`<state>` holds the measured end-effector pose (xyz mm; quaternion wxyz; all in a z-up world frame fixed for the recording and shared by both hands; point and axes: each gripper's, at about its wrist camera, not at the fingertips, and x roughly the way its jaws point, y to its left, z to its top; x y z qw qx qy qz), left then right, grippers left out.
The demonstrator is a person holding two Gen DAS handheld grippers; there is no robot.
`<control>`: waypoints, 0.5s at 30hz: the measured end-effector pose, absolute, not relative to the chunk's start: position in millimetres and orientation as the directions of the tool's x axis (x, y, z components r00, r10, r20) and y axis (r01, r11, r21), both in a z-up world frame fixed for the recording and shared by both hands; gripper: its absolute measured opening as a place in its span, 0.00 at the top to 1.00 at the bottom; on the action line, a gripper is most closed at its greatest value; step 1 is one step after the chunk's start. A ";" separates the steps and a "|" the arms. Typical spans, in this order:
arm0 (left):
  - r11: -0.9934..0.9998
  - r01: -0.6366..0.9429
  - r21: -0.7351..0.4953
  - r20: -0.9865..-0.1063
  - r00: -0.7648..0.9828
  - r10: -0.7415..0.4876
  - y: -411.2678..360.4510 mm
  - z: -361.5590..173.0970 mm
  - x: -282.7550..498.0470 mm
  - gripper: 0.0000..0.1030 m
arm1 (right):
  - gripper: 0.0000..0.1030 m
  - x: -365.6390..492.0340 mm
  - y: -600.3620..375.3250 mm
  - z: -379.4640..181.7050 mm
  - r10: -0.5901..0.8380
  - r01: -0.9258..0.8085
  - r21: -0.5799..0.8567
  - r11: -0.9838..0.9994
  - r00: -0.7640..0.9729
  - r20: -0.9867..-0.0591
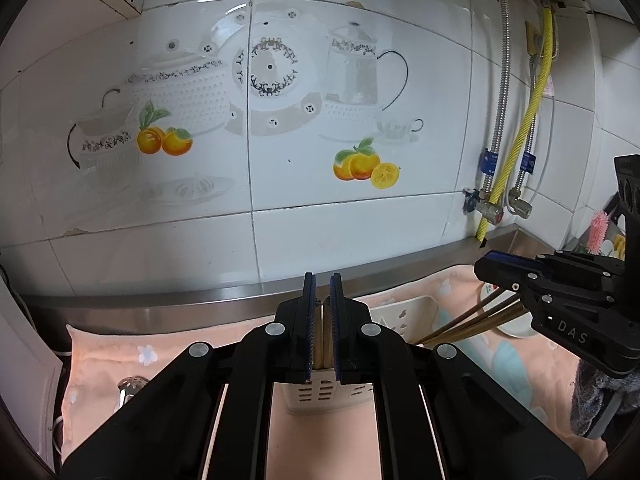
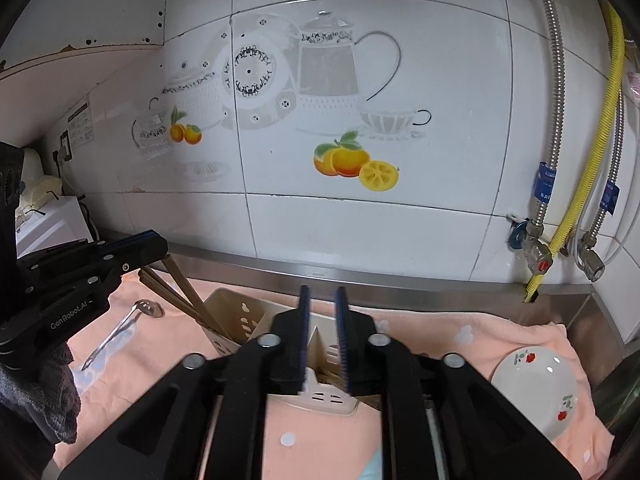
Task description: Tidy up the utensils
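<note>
My left gripper (image 1: 322, 300) is shut on a pair of brown chopsticks (image 1: 322, 332), which stand between its blue pads above the cream slotted utensil holder (image 1: 320, 394). In the right wrist view this gripper (image 2: 154, 242) is at the left, and its chopsticks (image 2: 180, 292) slant down into the holder's (image 2: 240, 312) left compartment. My right gripper (image 2: 322, 320) hovers over the holder with a narrow gap between its pads. More chopsticks (image 2: 330, 376) lie low between its jaws, and the pads do not press them. In the left wrist view they slant from under the right gripper (image 1: 490, 266) toward the holder.
A metal slotted spoon (image 2: 132, 320) lies on the pink cloth (image 2: 460, 332) left of the holder. At the right sits a small white bowl (image 2: 536, 396) with red flowers. The tiled wall, a steel counter edge (image 2: 400, 276) and pipes with valves (image 2: 540, 248) stand close behind.
</note>
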<state>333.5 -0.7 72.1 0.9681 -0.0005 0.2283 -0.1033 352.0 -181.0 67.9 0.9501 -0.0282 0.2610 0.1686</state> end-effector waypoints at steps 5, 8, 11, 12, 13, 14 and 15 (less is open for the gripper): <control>0.981 0.188 -0.046 -0.439 0.878 -0.189 0.1 75.3 326.4 0.68 | 0.75 345.2 -185.0 71.8 0.299 -0.326 0.034 0.945 0.816 -0.494; 0.981 0.189 -0.040 -0.437 0.880 -0.187 0.3 77.9 320.8 0.67 | 0.72 339.7 -189.1 74.1 0.296 -0.320 0.036 0.947 0.822 -0.487; 0.981 0.188 -0.041 -0.429 0.883 -0.187 1.7 80.1 313.2 0.59 | 0.66 333.1 -192.4 75.8 0.291 -0.314 0.034 0.949 0.827 -0.481; 0.982 0.184 -0.041 -0.427 0.886 -0.183 2.3 80.7 309.9 0.54 | 0.65 331.9 -193.2 76.0 0.290 -0.313 0.033 0.949 0.828 -0.480; 0.983 0.182 -0.042 -0.425 0.887 -0.182 3.0 81.1 307.6 0.47 | 0.62 330.0 -194.5 76.2 0.290 -0.313 0.033 0.949 0.829 -0.479; 0.983 0.179 -0.043 -0.424 0.888 -0.180 3.7 81.3 304.4 0.43 | 0.60 327.3 -195.8 76.5 0.289 -0.311 0.034 0.950 0.830 -0.477; 0.984 0.173 -0.042 -0.421 0.890 -0.174 4.6 81.5 300.8 0.36 | 0.57 324.6 -196.9 76.6 0.288 -0.309 0.034 0.950 0.832 -0.475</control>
